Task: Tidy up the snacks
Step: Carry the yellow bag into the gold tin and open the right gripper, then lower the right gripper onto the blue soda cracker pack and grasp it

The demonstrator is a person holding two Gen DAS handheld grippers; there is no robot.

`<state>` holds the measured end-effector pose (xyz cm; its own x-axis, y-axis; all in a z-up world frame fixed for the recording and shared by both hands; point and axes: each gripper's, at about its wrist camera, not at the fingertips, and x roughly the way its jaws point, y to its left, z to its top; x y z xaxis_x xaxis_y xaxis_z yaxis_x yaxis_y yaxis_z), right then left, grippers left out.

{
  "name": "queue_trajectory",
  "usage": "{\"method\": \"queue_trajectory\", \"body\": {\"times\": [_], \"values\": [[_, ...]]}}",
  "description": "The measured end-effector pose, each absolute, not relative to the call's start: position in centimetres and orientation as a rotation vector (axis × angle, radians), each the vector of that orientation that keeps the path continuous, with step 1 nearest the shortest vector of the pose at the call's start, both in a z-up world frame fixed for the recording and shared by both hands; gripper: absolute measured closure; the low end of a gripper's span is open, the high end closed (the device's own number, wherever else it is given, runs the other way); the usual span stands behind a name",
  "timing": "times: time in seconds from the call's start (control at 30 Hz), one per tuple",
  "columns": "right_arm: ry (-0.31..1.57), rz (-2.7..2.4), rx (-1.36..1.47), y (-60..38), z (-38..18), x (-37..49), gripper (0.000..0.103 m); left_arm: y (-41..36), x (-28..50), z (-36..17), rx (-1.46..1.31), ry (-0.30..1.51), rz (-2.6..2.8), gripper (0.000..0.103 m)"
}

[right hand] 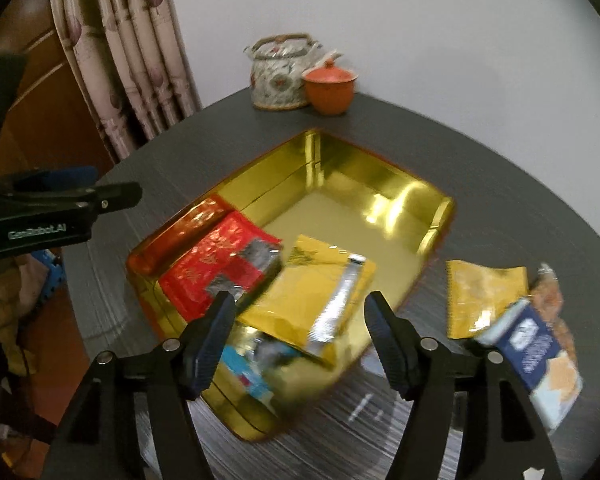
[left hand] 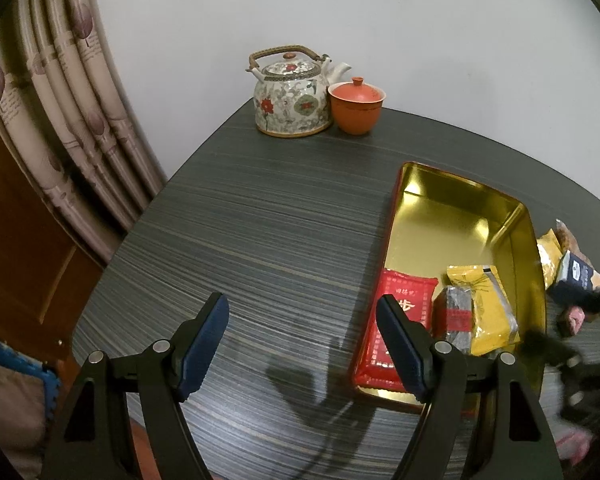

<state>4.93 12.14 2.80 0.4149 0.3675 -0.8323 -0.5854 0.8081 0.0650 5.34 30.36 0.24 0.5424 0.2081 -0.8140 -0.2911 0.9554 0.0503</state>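
Sitting open on the dark table (left hand: 260, 220): gold tin (right hand: 380, 184), red outside, far half bare. Lying in its near half: red packet (right hand: 204, 264) by the left wall, a grey-and-red packet (left hand: 456, 312) beside it, yellow packet (right hand: 300, 300) tilted across the middle with its silver seam up, and something blue-and-white (right hand: 244, 368) tucked under the yellow one at the near wall, too blurred to name.

Waiting outside, just right of the tin: small yellow pouch (right hand: 484, 296), blue cracker pack (right hand: 540, 356) overlapping its near corner, and a clear bag of brown bits (right hand: 548, 292) behind that. Well apart at the far edge: teapot (left hand: 292, 96) touching an orange lidded cup (left hand: 356, 106).

Hovering above the tin's near end: right gripper (right hand: 300, 340), spread, nothing between the pads, yellow packet showing below the gap, pads clear of it. Holding over bare table left of the tin: left gripper (left hand: 304, 344), also spread and empty.

Judging the handling: foil and film packets, light, soft, crinkly, likely slippery on the flat faces and prone to sagging or swinging when lifted by one corner. Best pinching across a sealed edge or the folded seam, where the material is doubled and stiffer. Crackers and loose bits probably brittle, so squeezing lightly, at the rim rather than the belly. Plenty of room remaining in the tin's far half for the three outside.
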Motion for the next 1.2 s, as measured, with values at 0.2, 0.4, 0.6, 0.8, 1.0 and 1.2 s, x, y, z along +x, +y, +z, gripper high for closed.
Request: {"method": "queue_trajectory", "body": {"times": [0.2, 0.4, 0.6, 0.8, 1.0, 1.2], "values": [[0.931, 0.524, -0.296, 7.0, 4.0, 6.0, 0.038, 29.9, 5.4, 0.1, -0.072, 0.959, 0.287, 0.026], [0.979, 0.463, -0.385, 1.3, 3.0, 8.3, 0.036, 29.1, 5.6, -0.1, -0.051, 0.972, 0.261, 0.026], [1.049, 0.473, -0.483, -1.4, 1.3, 10.3, 0.036, 28.3, 5.7, -0.2, -0.044, 0.969, 0.204, 0.026], [1.096, 0.525, -0.526, -1.6, -0.3, 11.7, 0.037, 27.5, 5.8, -0.1, -0.037, 0.954, 0.157, 0.026], [1.123, 0.535, -0.496, -1.6, -1.4, 12.4, 0.044, 27.5, 6.0, -0.6, -0.036, 0.969, 0.168, 0.026], [1.101, 0.518, -0.45, -2.0, -1.2, 11.1, 0.053, 27.3, 5.9, -0.9, -0.029, 0.976, 0.171, 0.026]]}}
